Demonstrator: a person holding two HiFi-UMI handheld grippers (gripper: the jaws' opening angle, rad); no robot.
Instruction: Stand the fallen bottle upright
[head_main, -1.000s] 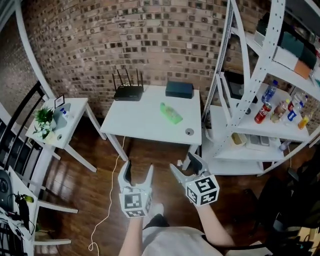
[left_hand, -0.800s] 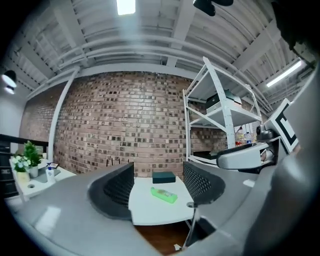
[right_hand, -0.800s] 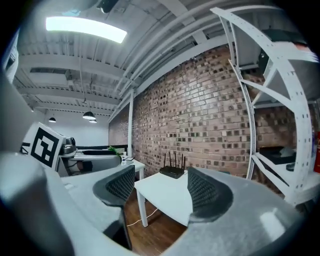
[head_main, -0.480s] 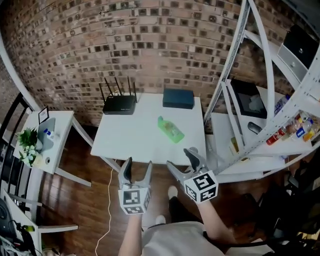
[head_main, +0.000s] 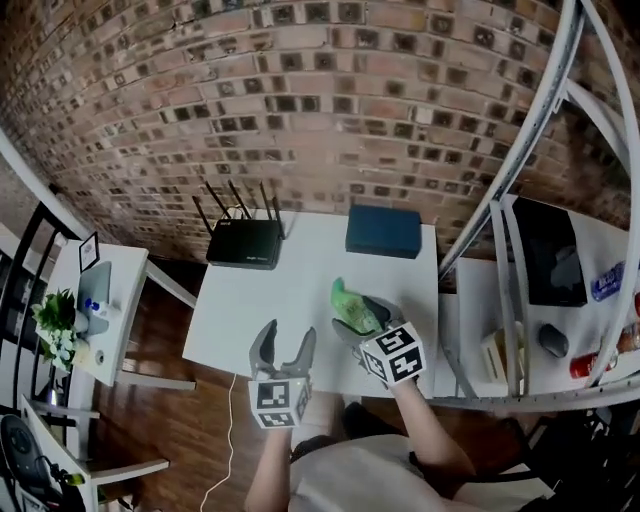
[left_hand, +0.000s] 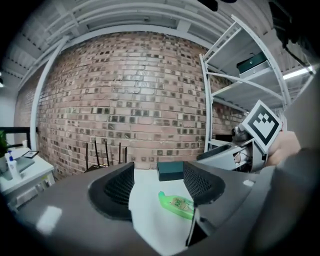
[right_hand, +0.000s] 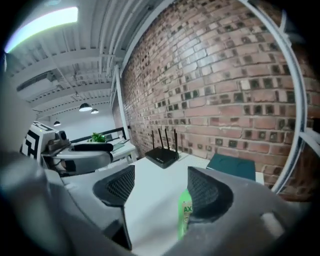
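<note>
A green bottle (head_main: 349, 301) lies on its side on the white table (head_main: 240, 310), cap toward the brick wall. My right gripper (head_main: 360, 318) hovers right at its near end, jaws open, partly hiding it. In the right gripper view the bottle (right_hand: 185, 215) lies just ahead, half behind the right-hand jaw, and my right gripper (right_hand: 156, 187) holds nothing. My left gripper (head_main: 284, 342) is open over the table's front edge, left of the bottle. In the left gripper view the bottle (left_hand: 176, 204) lies ahead and to the right of my open left gripper (left_hand: 157, 187).
A black router (head_main: 243, 243) and a dark teal box (head_main: 383, 231) stand at the table's back by the brick wall. A white shelf rack (head_main: 520, 250) rises close at the right. A small side table (head_main: 120, 300) with a plant (head_main: 55, 335) stands at the left.
Both grippers came forward from above the wooden floor to the table's front edge. The right one has reached the bottle's near end. Jaws stayed open.
</note>
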